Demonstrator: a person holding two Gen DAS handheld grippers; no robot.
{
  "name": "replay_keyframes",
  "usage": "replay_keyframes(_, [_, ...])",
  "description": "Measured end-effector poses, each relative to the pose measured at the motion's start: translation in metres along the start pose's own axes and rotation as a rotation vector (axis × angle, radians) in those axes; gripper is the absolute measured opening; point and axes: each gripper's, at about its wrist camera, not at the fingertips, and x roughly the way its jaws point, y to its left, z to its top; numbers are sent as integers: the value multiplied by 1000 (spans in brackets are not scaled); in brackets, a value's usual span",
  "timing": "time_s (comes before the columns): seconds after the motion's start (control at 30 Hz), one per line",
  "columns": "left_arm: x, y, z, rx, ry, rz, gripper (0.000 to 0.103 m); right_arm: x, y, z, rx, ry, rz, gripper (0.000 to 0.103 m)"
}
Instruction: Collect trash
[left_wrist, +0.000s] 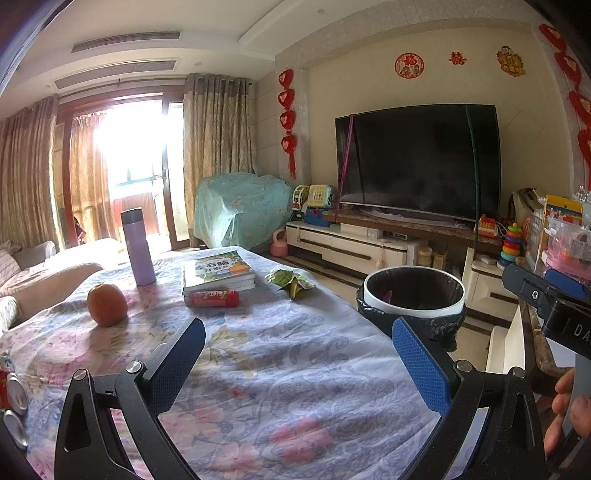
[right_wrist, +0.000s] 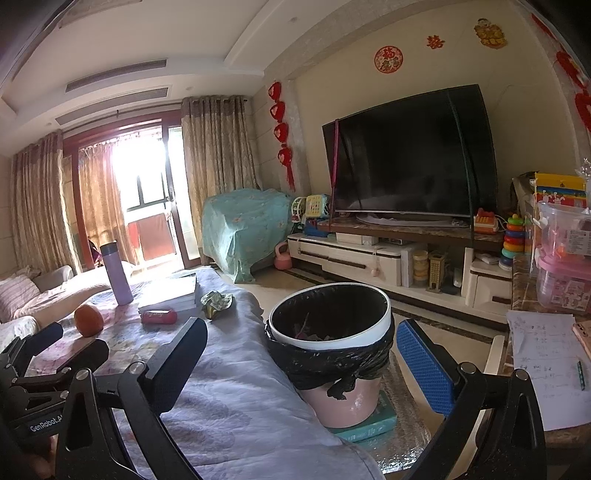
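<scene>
A crumpled green wrapper (left_wrist: 291, 281) (right_wrist: 217, 302) lies near the table's far right edge, beside a stack of books (left_wrist: 218, 273). A red snack tube (left_wrist: 215, 298) (right_wrist: 159, 316) rests in front of the books. The pink trash bin (right_wrist: 330, 347) (left_wrist: 413, 295) with a black liner stands beside the table on a green book, some scraps inside. My left gripper (left_wrist: 298, 345) is open and empty above the flowered tablecloth (left_wrist: 280, 369), well short of the wrapper. My right gripper (right_wrist: 301, 345) is open and empty, framing the bin.
An orange (left_wrist: 107, 304) and a purple flask (left_wrist: 137, 247) stand on the table's left part. Cans (left_wrist: 14, 391) sit at its near left edge. A side counter (right_wrist: 546, 365) with papers and plastic boxes is on the right. TV stand (right_wrist: 369, 254) behind.
</scene>
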Motion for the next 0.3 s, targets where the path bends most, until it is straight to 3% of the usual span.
replay_keyframes(0.3, [4, 8, 0, -1, 11, -3, 102, 4, 1, 0, 0, 11, 10, 103])
